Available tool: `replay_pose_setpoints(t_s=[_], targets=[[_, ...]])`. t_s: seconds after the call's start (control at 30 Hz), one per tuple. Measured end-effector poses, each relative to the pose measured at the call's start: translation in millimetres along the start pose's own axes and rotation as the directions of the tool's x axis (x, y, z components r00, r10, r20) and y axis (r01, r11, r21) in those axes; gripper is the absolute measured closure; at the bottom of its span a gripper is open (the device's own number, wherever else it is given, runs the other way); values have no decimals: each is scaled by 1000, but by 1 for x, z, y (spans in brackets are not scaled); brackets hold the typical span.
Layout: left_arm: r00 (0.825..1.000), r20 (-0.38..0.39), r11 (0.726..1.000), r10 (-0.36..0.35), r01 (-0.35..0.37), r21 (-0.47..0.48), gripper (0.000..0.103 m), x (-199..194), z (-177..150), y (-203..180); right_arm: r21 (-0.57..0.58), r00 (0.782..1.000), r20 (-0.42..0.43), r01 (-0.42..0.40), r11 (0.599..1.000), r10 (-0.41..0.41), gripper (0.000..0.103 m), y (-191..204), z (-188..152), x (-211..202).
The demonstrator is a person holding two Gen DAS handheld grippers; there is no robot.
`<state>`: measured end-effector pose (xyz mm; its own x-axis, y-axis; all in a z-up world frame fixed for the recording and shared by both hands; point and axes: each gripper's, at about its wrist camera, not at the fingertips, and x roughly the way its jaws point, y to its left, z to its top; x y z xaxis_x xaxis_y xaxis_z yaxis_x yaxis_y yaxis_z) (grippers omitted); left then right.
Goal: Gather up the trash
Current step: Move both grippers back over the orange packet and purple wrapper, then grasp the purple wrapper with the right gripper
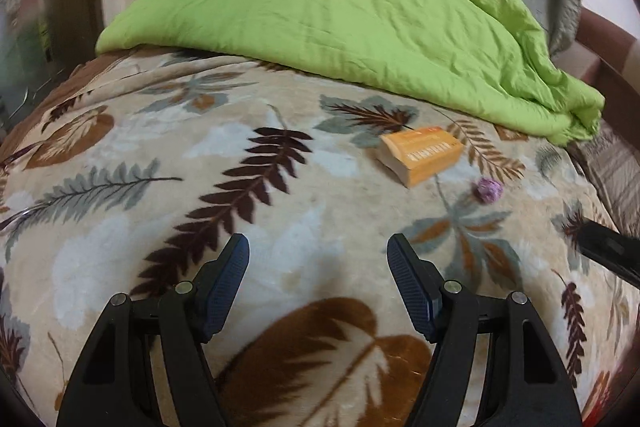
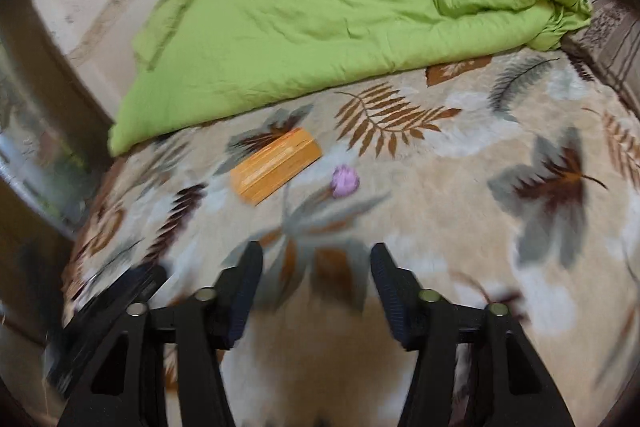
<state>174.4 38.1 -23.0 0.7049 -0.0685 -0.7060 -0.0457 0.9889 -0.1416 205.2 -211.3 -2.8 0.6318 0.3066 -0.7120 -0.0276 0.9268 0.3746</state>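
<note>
Both hand-held grippers, left & right, spread, empty; purple wad, prob. paper, beside orange book on leaf-print blanket

The left gripper and the right gripper both hang with jaws spread wide, holding nothing.

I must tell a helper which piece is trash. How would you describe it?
Look at the leaf-patterned blanket below the green duvet. Beside the orange book lies a small crumpled purple wad. It is the only purple, rounded thing there.
</note>
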Motion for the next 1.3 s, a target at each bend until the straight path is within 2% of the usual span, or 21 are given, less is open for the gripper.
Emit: replay_pose_setpoints(t_s=[0.1,0.23,0.3,0.33,0.47,0.53,0.7,0.83,0.9,1.0,1.07,1.13,1.2,1.23,1.3], targets=[[1000,-12,1000,-8,8,-14,32,3,0,4,47,999,-22,30,998,-29,53,-7,18,44],[1000,-10,1000,-6,6,7,32,7,1,0,42,996,-24,89,995,-88,56,-9,35,82],[1000,-18,1000,-15,16,11,32,10,2,-2,64,995,-60,85,994,-81,76,-12,38,101],[1000,-21,1000,-19,19,15,32,11,2,-3,66,994,-70,93,993,-89,76,-13,38,106],[999,-5,999,-34,34,34,32,10,4,-7,79,998,-14,60,995,-59,77,-9,33,82],[999,-1,997,-47,47,53,33,10,4,-11,92,999,0,35,995,-35,77,-6,30,59],[996,26,984,-84,79,162,32,5,2,-34,149,990,136,25,988,-46,77,-6,-6,-20],[984,3,967,-177,173,187,29,5,8,-46,153,987,150,31,988,-55,77,-19,-14,-18],[983,1,958,-183,178,226,27,9,17,-55,166,987,147,35,985,-60,77,-28,-9,-14],[972,-48,937,-229,234,261,22,25,39,-69,191,985,168,14,982,-46,77,-39,-3,-17],[975,-69,926,-213,224,303,22,42,57,-81,196,983,176,10,981,-45,77,-43,0,-18],[968,-121,897,-220,249,366,22,66,75,-97,207,984,173,-1,978,-36,77,-49,2,-17],[966,-150,880,-209,253,402,22,85,84,-107,233,984,174,-8,972,-34,77,-56,3,-18],[961,-192,868,-197,262,422,22,102,89,-112,246,984,174,-14,969,-30,77,-60,4,-18],[959,-230,866,-166,253,430,22,121,95,-117,251,984,175,-5,968,-41,77,-64,6,-19]])
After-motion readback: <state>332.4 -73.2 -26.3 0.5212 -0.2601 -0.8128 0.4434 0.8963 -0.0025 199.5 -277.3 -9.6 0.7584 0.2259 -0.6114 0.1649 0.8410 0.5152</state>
